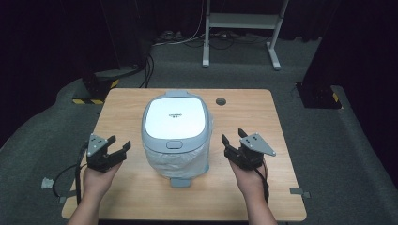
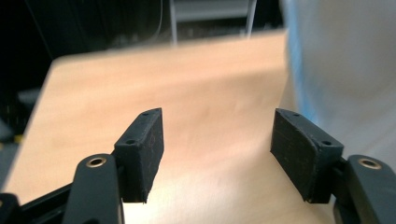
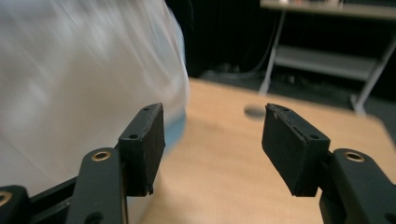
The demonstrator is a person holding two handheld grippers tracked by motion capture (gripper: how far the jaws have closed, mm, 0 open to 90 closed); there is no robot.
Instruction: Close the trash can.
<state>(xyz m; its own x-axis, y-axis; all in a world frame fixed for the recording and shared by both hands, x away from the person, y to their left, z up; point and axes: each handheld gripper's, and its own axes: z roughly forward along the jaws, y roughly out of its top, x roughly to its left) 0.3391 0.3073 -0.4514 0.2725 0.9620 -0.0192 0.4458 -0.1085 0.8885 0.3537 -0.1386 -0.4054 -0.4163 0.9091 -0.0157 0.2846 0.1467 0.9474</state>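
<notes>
A small grey-and-white bin [image 1: 176, 133] stands upright near the middle of the wooden desk [image 1: 248, 117], a little toward its left edge, with its pale lid down and a thin white plastic liner [image 1: 180, 161] bunched out around its body below the rim; a grey foot pedal [image 1: 180, 182] sticks out at its base toward the near edge of the desk. A round cable hole [image 1: 220, 101] sits in the desk just beyond the bin, toward the far right corner. The left gripper [image 1: 119, 144] hangs over the desk beside the bin's left flank, near the left edge, apart from the bin, its jaws spread with nothing between them; in the left gripper view the two black pads [image 2: 142, 154] frame bare wood, and the blurred white side of the bin [image 2: 345, 74] fills the right of that picture. The right gripper [image 1: 233, 137] hangs on the other side, well clear of the bin's right flank and inside the right edge of the desk, its jaws also spread and holding nothing; in the right gripper view the liner-covered bin [image 3: 84, 79] rises at the left, next to the left pad but with no clear contact, and the cable hole [image 3: 254, 111] shows between the pads farther off. A hand [image 1: 96, 183] grips each tool from the near edge. Beyond the far edge, a white metal frame [image 1: 241, 28] stands on the dark carpeted floor
</notes>
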